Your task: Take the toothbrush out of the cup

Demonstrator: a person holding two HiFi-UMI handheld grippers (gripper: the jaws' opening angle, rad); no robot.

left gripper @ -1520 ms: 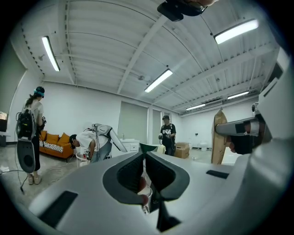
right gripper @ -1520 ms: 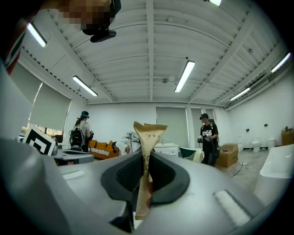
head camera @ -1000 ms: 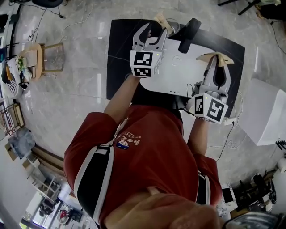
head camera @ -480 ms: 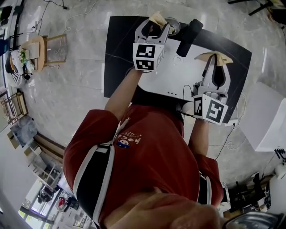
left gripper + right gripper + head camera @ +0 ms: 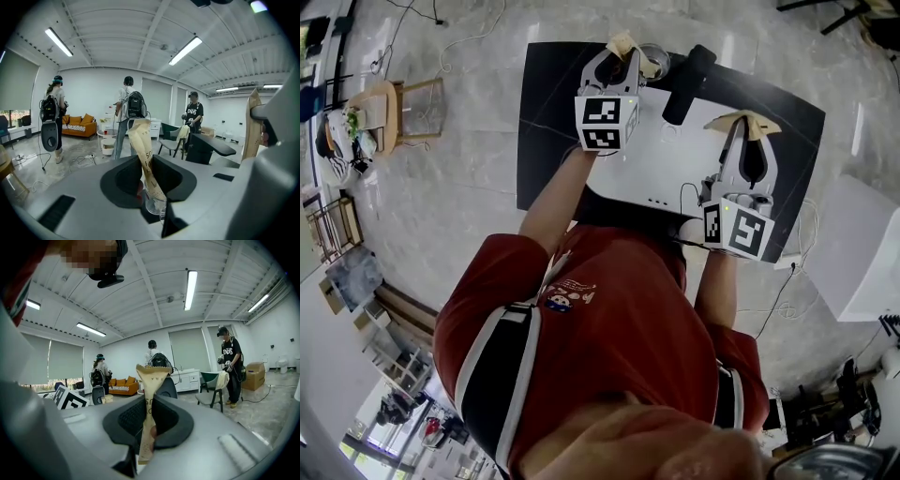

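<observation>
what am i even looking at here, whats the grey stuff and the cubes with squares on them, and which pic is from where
There is no robot: a person in a red shirt holds a hand-held left gripper and right gripper; the marker cubes belong to them. The top-down picture comes from a camera on the person's head. The other two come from cameras riding on each gripper, so the grey shapes there are its own jaws. Below is a black table with a white board, a black bar-shaped object and a clear cup. The left jaws have just been closing and now pinch a tan paper packet standing in the cup, probably the wrapped toothbrush. The right jaws are shut on a second tan packet.
</observation>
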